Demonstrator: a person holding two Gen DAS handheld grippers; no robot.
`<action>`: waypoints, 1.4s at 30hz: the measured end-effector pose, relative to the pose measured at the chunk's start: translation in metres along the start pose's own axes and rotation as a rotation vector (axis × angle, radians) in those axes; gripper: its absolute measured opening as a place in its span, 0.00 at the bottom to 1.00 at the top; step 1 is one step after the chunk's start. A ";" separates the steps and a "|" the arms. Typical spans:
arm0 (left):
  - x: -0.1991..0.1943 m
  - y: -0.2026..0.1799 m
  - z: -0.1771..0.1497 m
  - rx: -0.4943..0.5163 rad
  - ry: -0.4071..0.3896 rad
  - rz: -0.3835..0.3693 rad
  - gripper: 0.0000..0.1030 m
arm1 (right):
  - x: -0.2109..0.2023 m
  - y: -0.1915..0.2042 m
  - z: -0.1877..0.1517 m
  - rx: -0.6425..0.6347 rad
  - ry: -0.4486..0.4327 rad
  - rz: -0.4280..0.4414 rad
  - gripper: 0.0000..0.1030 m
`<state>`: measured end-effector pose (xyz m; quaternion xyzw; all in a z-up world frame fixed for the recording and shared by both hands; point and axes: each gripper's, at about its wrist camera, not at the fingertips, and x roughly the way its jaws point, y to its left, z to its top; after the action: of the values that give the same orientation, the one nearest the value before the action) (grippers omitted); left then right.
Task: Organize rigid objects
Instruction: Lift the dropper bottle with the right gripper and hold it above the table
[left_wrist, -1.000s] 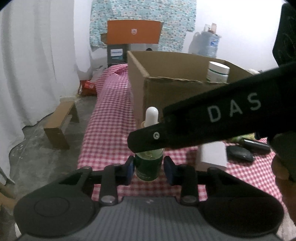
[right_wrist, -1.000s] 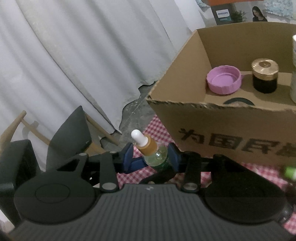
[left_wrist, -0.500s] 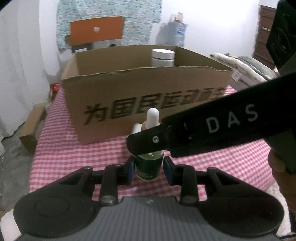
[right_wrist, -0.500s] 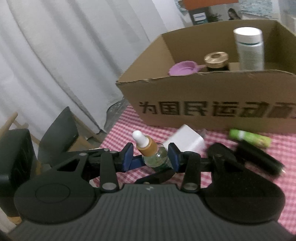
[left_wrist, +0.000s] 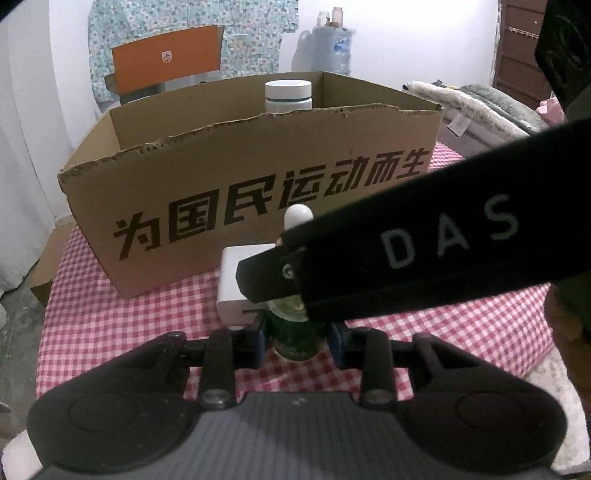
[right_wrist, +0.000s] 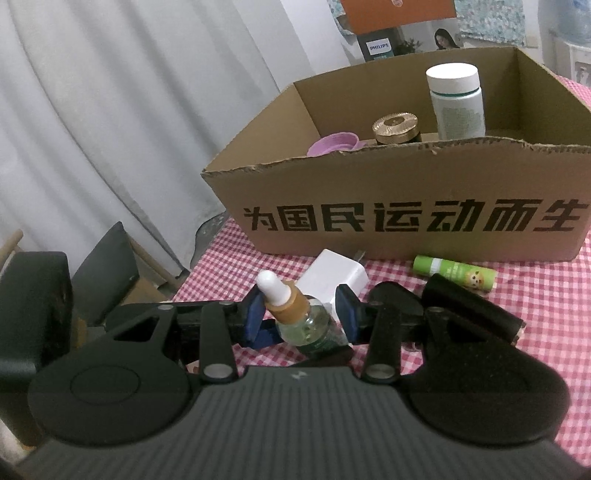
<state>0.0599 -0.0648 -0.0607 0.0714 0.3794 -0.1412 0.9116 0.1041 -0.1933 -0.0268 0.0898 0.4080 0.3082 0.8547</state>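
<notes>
A small green dropper bottle (left_wrist: 295, 341) with a tan collar and white bulb is held by both grippers above the checked table. My left gripper (left_wrist: 297, 341) is shut on its base. My right gripper (right_wrist: 301, 314) is shut on the bottle (right_wrist: 310, 325) higher up, near its neck; its finger crosses the left wrist view (left_wrist: 406, 251). The cardboard box (left_wrist: 258, 192) stands behind, holding a white-capped bottle (right_wrist: 458, 103), a gold-lidded jar (right_wrist: 395, 127) and a purple lid (right_wrist: 332, 144).
A white charger block (right_wrist: 332, 277), a green lip-balm tube (right_wrist: 454, 277) and a black oblong object (right_wrist: 476, 310) lie on the red-checked cloth (left_wrist: 147, 317) before the box. White curtains and a dark chair (right_wrist: 107, 273) are to the left.
Both grippers, still holding the dropper bottle, swung from the box's left end to its printed front side and pulled back lower over the table.
</notes>
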 end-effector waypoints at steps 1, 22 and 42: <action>0.001 0.000 0.000 0.002 -0.001 0.001 0.33 | 0.001 0.000 0.000 0.002 0.002 0.002 0.40; 0.000 -0.001 0.000 0.003 -0.013 -0.009 0.32 | 0.010 0.001 0.001 -0.010 0.028 -0.023 0.34; -0.005 -0.003 0.000 0.018 -0.036 -0.008 0.32 | 0.000 0.004 0.001 -0.030 0.014 -0.032 0.34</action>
<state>0.0559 -0.0662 -0.0573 0.0755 0.3617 -0.1496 0.9171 0.1029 -0.1895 -0.0244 0.0684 0.4105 0.3014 0.8579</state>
